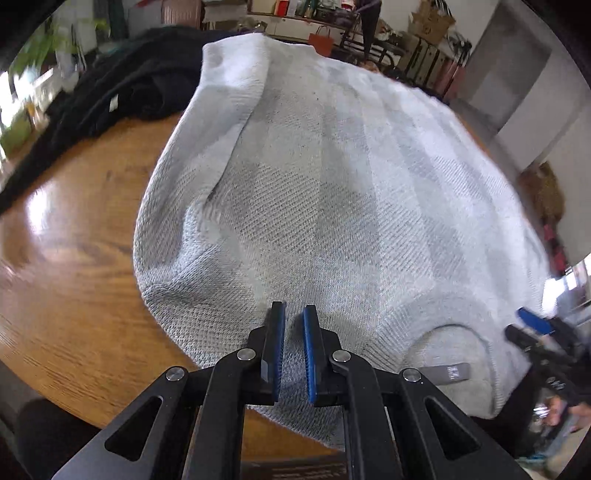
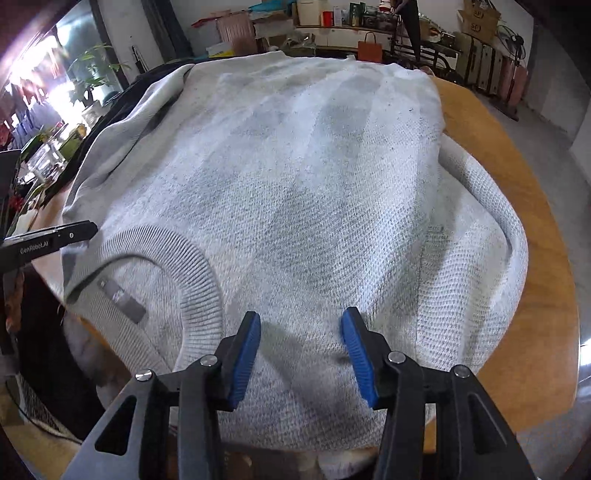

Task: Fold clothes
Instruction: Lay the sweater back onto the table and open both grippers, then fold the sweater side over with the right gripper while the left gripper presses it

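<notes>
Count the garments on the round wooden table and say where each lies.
2. The pale grey knitted sweater lies spread across the table's middle, neckline toward the camera. The black garment is bunched at the far left edge, partly under the sweater. More may be hidden.

A round wooden table (image 2: 535,206) fills the foreground, glossy with window glare. Beyond its far edge stand cluttered shelves (image 2: 332,22) against a white wall, an orange bag (image 2: 370,47) and stacked boxes (image 2: 480,18). Left of the table, a plant (image 2: 92,70) stands by a bright window.
</notes>
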Available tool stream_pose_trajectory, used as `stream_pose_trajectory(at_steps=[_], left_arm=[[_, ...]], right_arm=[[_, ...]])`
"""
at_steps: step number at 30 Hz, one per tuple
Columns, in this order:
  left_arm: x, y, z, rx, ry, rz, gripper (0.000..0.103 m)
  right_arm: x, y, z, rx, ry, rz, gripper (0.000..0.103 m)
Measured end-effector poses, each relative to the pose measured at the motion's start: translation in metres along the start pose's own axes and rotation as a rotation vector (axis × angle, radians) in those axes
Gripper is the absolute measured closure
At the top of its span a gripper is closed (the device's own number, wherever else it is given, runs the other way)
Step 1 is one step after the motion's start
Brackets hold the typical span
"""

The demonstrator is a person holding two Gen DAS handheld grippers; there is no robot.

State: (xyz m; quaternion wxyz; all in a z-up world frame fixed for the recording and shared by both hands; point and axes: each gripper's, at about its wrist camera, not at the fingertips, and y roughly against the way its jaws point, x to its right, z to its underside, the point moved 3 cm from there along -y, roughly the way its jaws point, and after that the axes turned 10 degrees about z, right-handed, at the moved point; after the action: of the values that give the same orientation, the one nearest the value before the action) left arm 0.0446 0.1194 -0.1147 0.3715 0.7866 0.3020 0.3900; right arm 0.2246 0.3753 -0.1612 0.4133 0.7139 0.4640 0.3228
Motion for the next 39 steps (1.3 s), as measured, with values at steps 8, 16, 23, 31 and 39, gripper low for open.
stream_pose_trajectory(at_steps=[8, 16, 23, 31, 39], left_arm=[[-0.002, 0.023, -0.025, 0.048, 0.028, 0.182, 0.093], [0.037, -0.020, -0.097, -0.012, -0.116, -0.156, 0.090], [0.007, -0.056, -0.159, -0.048, -0.081, -0.374, 0.090], [-0.016, -0.073, -0.162, -0.044, -0.046, -0.357, 0.085], [-0.043, -0.069, -0.174, -0.082, 0.031, -0.350, 0.058]], right_arm=[[0.048, 0.019, -0.008, 0.062, -0.090, -0.045, 0.051], [0.159, 0.015, -0.040, 0.062, -0.237, 0.205, 0.050], [0.160, -0.015, -0.083, 0.046, -0.160, 0.224, 0.049], [0.119, -0.053, -0.101, -0.017, -0.073, 0.194, 0.072], [0.156, -0.023, -0.076, 0.050, -0.338, 0.198, 0.095]])
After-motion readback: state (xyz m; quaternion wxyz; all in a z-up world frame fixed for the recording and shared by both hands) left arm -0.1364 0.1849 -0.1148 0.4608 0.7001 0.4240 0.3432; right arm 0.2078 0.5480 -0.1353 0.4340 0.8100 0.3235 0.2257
